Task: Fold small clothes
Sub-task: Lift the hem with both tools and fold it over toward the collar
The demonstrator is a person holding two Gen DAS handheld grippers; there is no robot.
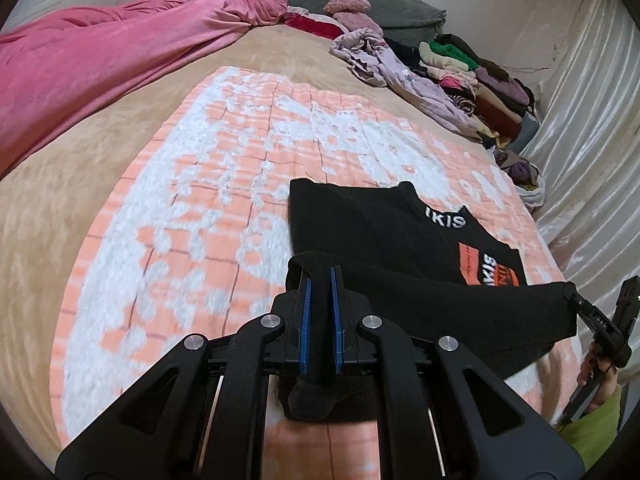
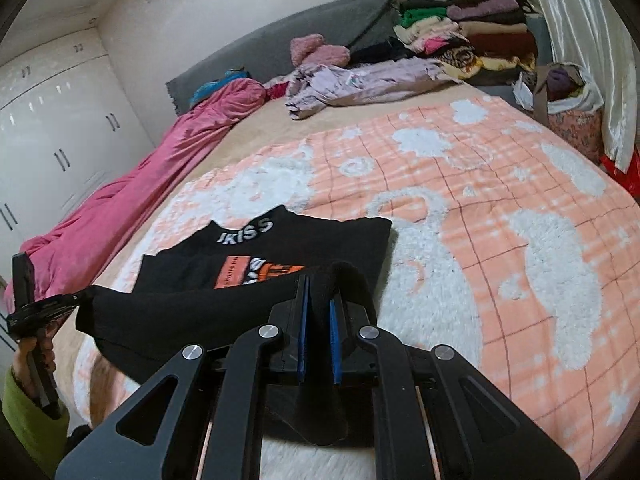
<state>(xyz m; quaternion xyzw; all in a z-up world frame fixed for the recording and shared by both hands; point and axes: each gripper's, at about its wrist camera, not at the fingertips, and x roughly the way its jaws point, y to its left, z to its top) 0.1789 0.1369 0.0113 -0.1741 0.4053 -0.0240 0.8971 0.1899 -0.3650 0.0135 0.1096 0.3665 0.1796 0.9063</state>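
We hold a black top (image 1: 384, 224) by its near hem, stretched between both tools above the peach-and-white blanket (image 1: 208, 184). The left gripper (image 1: 320, 276) is clenched on one hem corner, black cloth bunched between its blue pads (image 1: 306, 312). The right gripper (image 2: 318, 284) grasps the other corner the same way. The shirt's far part, with white lettering and an orange print, lies flat on the blanket at twelve o'clock. A pile of clothes (image 1: 472, 80) sits at one o'clock, a pink duvet (image 1: 100, 52) at ten.

Tan-covered bed (image 2: 256, 136), peach-white blanket (image 2: 500, 184), black shirt (image 2: 320, 236), pink quilt (image 1: 100, 60), clothes pile (image 2: 472, 40)
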